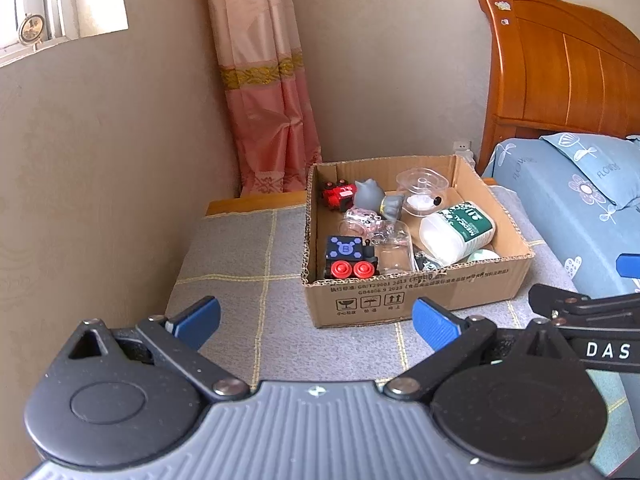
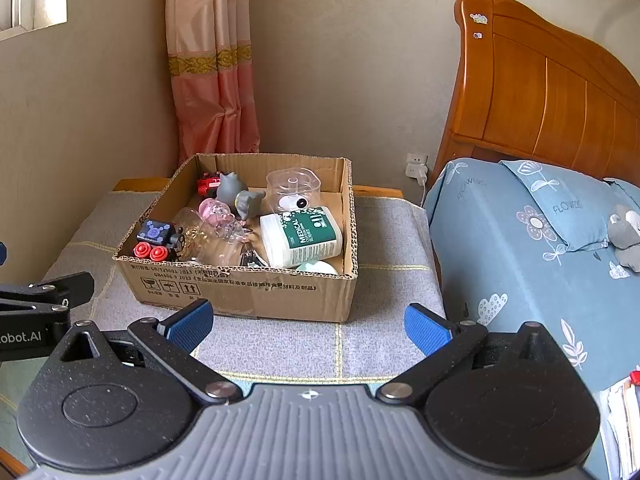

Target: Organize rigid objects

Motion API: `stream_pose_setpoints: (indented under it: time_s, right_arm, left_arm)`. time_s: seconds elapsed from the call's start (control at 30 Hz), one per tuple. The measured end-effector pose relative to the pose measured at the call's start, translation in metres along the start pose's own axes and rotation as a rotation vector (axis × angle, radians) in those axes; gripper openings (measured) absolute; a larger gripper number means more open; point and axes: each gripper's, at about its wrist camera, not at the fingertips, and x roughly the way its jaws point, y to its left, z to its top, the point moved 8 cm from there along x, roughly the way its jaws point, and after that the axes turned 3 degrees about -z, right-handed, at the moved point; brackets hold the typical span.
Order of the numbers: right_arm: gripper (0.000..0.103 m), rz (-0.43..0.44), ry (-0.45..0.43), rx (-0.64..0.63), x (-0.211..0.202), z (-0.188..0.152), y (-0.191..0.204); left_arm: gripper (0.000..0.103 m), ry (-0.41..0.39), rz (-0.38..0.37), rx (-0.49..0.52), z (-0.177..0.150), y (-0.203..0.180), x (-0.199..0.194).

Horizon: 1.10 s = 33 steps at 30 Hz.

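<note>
Bedroom corner: grey checked cloth [image 2: 360, 344] over a low stand, between a pink curtain [image 2: 212, 80] and the bed [image 2: 520, 240]. Cardboard box [image 2: 248, 292] sits on the cloth, holding a blue-and-black toy train [image 1: 348, 256], red toy [image 1: 338, 195], grey figurine [image 2: 232, 190], clear plastic container [image 2: 294, 188] and a white jar with green label [image 2: 304, 236] on its side. Left gripper [image 1: 316, 320] and right gripper [image 2: 308, 324] both spread wide, nothing held, short of the box.
</note>
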Motion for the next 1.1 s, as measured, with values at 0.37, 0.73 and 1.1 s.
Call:
stream_pose_setpoints:
  time_s: [0.37, 0.73, 1.1]
  right_arm:
    - [0.103, 0.001, -0.004, 0.001, -0.0001, 0.0018, 0.0017]
    - [0.103, 0.002, -0.008, -0.001, -0.0020, 0.0029, 0.0014]
    - [0.103, 0.002, -0.011, -0.002, -0.0049, 0.0024, 0.0031]
  left_arm:
    - [0.102, -0.006, 0.006, -0.002, 0.0014, 0.0009, -0.0007]
    - [0.102, -0.009, 0.007, -0.002, 0.0026, 0.0004, -0.0031]
    - [0.102, -0.012, 0.010, 0.004, 0.0024, -0.0022, -0.0059]
